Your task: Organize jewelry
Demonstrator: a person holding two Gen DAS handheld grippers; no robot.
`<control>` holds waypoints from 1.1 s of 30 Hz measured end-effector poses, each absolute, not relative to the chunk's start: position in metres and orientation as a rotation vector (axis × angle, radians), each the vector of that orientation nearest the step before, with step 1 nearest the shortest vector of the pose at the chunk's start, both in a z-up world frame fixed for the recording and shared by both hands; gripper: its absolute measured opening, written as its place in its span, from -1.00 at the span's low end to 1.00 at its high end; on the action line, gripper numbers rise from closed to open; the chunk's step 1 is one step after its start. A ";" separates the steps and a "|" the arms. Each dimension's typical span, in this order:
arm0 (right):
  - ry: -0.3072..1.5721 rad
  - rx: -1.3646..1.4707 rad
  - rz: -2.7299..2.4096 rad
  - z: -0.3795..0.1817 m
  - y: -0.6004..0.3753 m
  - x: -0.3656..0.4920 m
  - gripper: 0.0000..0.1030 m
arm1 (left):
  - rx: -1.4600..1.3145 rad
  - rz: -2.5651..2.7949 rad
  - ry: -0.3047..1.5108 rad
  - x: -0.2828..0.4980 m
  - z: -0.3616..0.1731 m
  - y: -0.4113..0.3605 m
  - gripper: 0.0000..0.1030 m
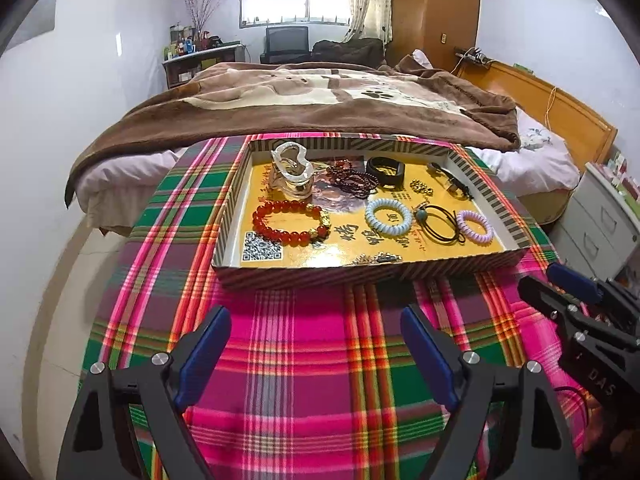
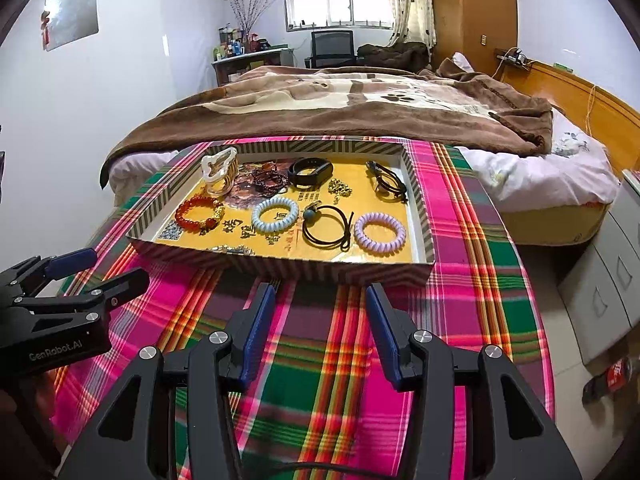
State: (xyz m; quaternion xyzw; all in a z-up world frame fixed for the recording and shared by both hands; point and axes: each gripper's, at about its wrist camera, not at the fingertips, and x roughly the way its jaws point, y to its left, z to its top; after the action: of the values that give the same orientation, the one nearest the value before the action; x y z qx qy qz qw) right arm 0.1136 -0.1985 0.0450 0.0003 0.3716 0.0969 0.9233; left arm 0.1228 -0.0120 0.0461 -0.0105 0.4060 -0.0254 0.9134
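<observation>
Striped tray (image 1: pixel 360 272) of jewelry on the plaid-covered counter (image 1: pixel 304 360), ahead of both claws. Left claw (image 1: pixel 316 354): jaws wide, empty, nearest the red bead bracelet (image 1: pixel 290 226). Right claw (image 2: pixel 320 330): jaws partly open, empty, nearer the lilac coil band (image 2: pixel 379 233). Right view alone shows the tray's right wall clearly.

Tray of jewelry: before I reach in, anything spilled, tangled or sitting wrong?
Nothing has spilled out of the striped tray. The coil ties and the red bead bracelet lie flat and apart. Only the dark bead strand looks bunched in a heap, and a metallic piece hugs the near wall, half hidden.
</observation>
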 end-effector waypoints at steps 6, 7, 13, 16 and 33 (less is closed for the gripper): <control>0.761 -0.005 0.196 0.046 -0.194 0.109 -0.07 | -0.025 -0.046 0.838 0.118 0.046 -0.011 0.68; 0.761 -0.003 0.197 0.047 -0.194 0.108 -0.07 | -0.031 -0.046 0.841 0.118 0.046 -0.010 0.68; 0.760 -0.003 0.194 0.047 -0.193 0.108 -0.07 | -0.015 -0.032 0.845 0.116 0.043 -0.010 0.68; 0.760 -0.002 0.196 0.047 -0.193 0.107 -0.07 | -0.021 -0.034 0.844 0.115 0.043 -0.010 0.68; 0.759 0.002 0.193 0.047 -0.193 0.104 -0.07 | -0.050 -0.018 0.835 0.113 0.047 -0.004 0.68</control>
State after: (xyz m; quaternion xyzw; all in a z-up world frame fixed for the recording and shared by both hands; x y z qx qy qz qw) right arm 0.1038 -0.1928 0.0470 0.0011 0.3697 0.0940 0.9244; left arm 0.1126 -0.0041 0.0469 -0.0241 0.4053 -0.0089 0.9138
